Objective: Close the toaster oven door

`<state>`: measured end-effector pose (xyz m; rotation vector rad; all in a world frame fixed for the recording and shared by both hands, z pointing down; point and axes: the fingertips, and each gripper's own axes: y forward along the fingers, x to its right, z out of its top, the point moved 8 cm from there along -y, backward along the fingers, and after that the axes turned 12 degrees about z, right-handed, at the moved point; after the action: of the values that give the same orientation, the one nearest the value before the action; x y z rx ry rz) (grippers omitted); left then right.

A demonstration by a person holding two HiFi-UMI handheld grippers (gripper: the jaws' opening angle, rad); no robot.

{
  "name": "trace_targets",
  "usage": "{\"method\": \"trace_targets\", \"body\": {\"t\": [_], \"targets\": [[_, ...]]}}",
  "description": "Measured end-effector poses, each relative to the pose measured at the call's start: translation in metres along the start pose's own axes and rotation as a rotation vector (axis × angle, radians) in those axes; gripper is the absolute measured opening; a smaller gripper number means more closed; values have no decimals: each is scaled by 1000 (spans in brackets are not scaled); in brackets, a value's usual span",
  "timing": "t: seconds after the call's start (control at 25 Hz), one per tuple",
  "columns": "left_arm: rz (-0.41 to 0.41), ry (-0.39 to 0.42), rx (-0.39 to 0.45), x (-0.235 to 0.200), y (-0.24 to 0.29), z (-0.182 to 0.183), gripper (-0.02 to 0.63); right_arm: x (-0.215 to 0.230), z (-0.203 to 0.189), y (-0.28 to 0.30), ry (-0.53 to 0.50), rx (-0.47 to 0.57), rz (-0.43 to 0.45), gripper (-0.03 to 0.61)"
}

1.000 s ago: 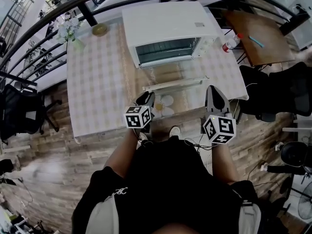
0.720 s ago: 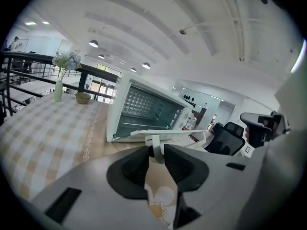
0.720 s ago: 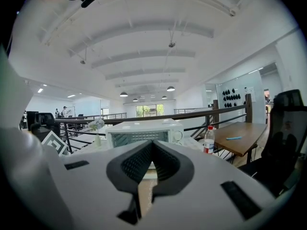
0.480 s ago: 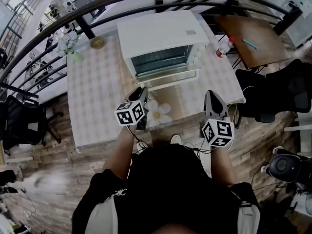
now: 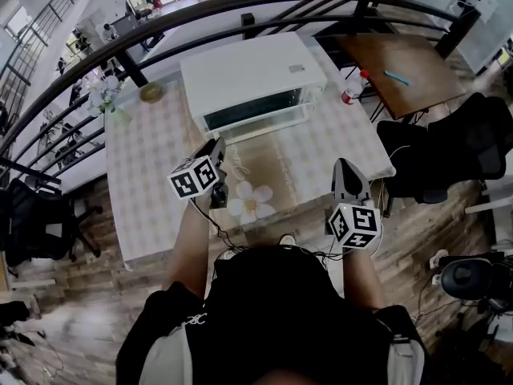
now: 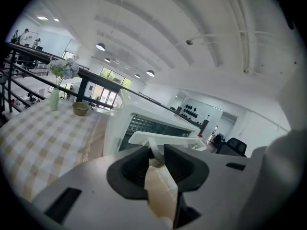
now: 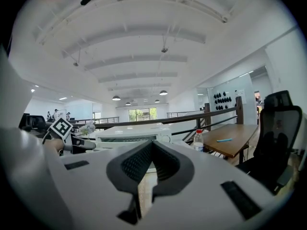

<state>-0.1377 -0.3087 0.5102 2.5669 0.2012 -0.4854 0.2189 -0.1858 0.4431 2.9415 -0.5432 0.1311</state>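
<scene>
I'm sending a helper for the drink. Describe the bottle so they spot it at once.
On the checked table, look right of the white toaster oven, at the far corner. The bottle stands there: clear plastic, red cap; the vase and bowl stand left of the oven.

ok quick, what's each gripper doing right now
left gripper: closed on the oven door handle
right gripper: closed, holding nothing

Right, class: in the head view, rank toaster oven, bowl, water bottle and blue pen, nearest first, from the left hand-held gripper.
1. toaster oven, directly ahead.
2. bowl, back left.
3. water bottle, back right.
4. blue pen, wooden side table.
</scene>
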Motion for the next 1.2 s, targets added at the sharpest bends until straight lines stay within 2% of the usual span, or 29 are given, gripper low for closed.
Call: {"method": "trace_targets", "body": {"t": [0.36, 0.76, 0.88, 0.96, 1.2], "targets": [[35, -13, 36, 0, 22, 30, 108, 10, 0, -8, 16, 14, -34, -8], [34, -25, 74, -1, 28, 36, 103, 10, 1, -11, 15, 27, -47, -8], [67, 23, 146, 2, 15, 36, 61, 6, 2, -10, 6, 27, -35, -8], [81, 74, 224, 9, -1, 41, 41, 5, 3, -6, -1, 28, -19, -8], [118, 300, 438, 41, -61, 70, 27, -9, 21, 12, 3, 100, 53, -8]]}}
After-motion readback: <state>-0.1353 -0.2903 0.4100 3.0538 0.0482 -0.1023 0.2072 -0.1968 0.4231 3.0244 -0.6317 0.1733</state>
